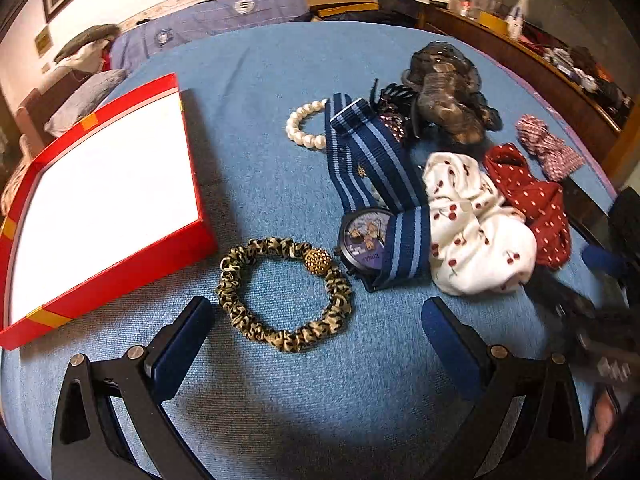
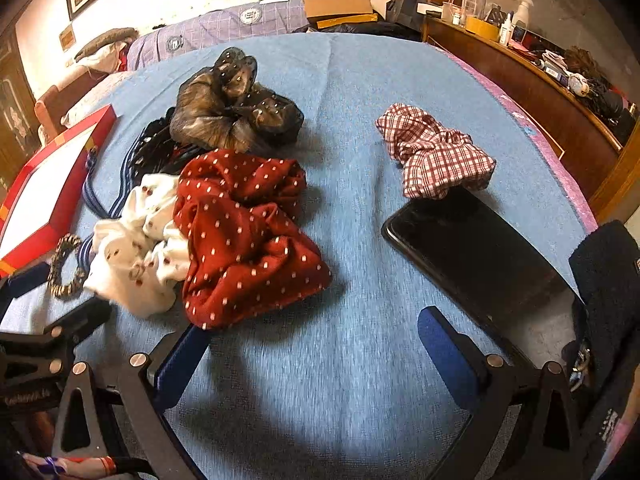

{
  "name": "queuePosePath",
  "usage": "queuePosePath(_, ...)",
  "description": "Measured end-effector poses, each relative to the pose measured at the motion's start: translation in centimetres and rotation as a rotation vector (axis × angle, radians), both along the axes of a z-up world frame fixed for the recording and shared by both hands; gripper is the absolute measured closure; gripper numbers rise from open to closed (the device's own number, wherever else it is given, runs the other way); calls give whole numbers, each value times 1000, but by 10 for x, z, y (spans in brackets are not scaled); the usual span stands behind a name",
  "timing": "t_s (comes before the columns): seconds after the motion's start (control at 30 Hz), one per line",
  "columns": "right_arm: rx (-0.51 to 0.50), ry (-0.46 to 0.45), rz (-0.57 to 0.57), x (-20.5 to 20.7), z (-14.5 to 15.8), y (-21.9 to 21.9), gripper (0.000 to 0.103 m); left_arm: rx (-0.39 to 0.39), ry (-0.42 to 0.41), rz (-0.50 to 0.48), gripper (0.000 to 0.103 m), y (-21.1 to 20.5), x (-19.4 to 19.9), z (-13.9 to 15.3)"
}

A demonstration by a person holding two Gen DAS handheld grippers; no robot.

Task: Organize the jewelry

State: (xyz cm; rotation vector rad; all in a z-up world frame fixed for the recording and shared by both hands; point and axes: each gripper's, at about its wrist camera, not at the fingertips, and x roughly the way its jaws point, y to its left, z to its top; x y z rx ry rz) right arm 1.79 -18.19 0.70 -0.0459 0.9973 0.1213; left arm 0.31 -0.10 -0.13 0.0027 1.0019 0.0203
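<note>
Both claws hover low over the blue bed cover (image 1: 280, 80), and both are spread wide apart with nothing between the pads. The left claw (image 1: 316, 328) stands just in front of the leopard-print scrunchie (image 1: 284, 292), which lies flat near the near edge of the bed, beside the open red box (image 1: 100, 200) with its white inside. The right claw (image 2: 312, 344) is close to the red dotted scrunchie (image 2: 244, 232); its left pad almost touches the cloth.

The other pieces lie in a tight group toward the middle of the bed: the watch (image 1: 366, 240) with a blue striped strap, the pearl bracelet (image 1: 306, 124) partly under that strap, the white cherry scrunchie (image 1: 476, 232), and a dark sheer scrunchie (image 1: 448, 92) behind. The checked scrunchie (image 2: 432, 156) lies apart, touching a black phone (image 2: 472, 252).

The risks, as I judge them: the cover is soft, so a claw that closes too low may pinch the fabric together with the scrunchie. The red scrunchie overlaps the white one, so lifting it may drag the neighbour. The strap may also pull the pearls along if the watch is taken first.
</note>
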Motion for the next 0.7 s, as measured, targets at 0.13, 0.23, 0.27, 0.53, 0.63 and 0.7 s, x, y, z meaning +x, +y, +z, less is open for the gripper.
queuePosePath(0.13,54,-31,-3,-15,11,-13,0,0,-9,-5,0,4,-15,2)
queuePosePath(0.23,67,-86,7,-31,20,-21,0,28,-114,2,0,5,-38,22)
queuePosePath(0.27,68,-108,6,-37,23,-23,0,40,-149,3,0,6,-47,30)
queuePosePath(0.53,213,-253,1,-67,48,-37,0,63,-288,12,0,11,-87,69)
queuePosePath(0.63,253,-281,16,-75,58,-36,0,69,-314,8,0,11,-96,77)
queuePosePath(0.7,243,-293,26,-82,61,-32,0,75,-320,7,0,11,-98,80)
